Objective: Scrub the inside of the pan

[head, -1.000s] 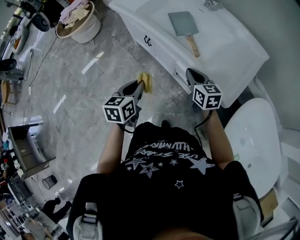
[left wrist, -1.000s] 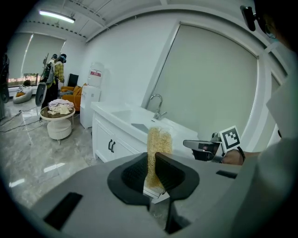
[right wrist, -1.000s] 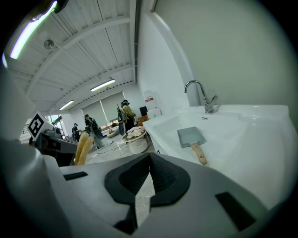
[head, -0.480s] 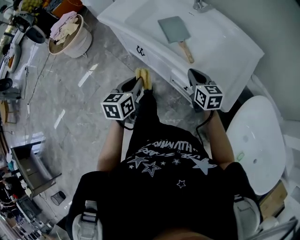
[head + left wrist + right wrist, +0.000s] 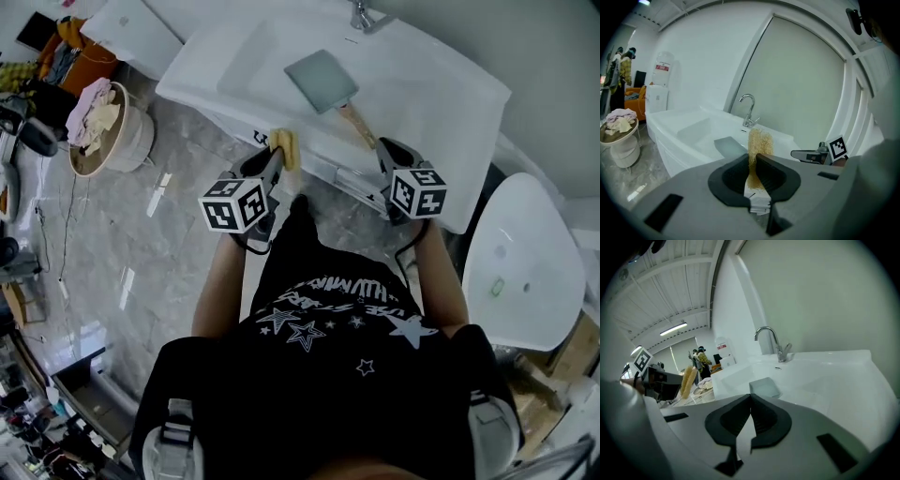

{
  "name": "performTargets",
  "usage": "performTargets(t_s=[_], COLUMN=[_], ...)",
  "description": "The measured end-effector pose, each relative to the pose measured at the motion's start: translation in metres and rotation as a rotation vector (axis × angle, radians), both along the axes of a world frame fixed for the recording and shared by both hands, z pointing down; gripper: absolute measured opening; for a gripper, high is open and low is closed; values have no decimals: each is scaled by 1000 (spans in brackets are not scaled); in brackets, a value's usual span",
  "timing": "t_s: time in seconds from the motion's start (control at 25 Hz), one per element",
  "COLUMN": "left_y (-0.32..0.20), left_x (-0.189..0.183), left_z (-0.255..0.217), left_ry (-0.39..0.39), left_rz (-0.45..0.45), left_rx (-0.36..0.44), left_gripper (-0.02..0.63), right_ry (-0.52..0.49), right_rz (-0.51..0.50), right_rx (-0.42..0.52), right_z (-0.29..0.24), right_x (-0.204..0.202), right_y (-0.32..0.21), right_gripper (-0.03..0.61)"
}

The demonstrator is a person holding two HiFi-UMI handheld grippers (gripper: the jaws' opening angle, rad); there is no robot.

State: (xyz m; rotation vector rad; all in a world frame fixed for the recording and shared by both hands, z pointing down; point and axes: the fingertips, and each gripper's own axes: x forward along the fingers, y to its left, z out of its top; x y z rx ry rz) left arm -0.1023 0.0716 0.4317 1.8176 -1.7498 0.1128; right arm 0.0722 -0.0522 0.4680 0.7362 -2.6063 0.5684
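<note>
On white bench, square pan lies loose. Left tool pinches yellow scrubber; right tool closed, empty. Risk: unheld pan slides under scrubbing.

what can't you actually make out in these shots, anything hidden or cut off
Pan handle: right gripper view, hidden behind the shut jaws of the right gripper.
Faucet: head view, cut off by the top edge.
Pan's inside, clean or dirty: too small in every view.
Scrub pad, lower end: left gripper view, buried between the jaws of the left gripper.
Basket contents: head view, too small.
</note>
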Motion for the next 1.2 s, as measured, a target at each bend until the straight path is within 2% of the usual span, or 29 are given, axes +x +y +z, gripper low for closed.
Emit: performTargets(t_s=[0.24,0.56,0.76,1.2], left_y=[-60,-117,-145,-196], left_x=[-32,-61,-71,-79], left_z=[-4,4,16,43], left_ry=[-3,8,10,-22], left_rz=[129,219,278,431], left_rx=[-6,-22,-50,-108], left_gripper=[52,52,52,52], right_ry=[9,66,144,276], right_rz=[113,209,207,251], right_rx=[-31,-61,-131,-213], right_z=[2,15,34,70], right_x=[-19,-25,-33,-38], right_y=[-31,-68,-80,-99], right_gripper=[8,8,8,9])
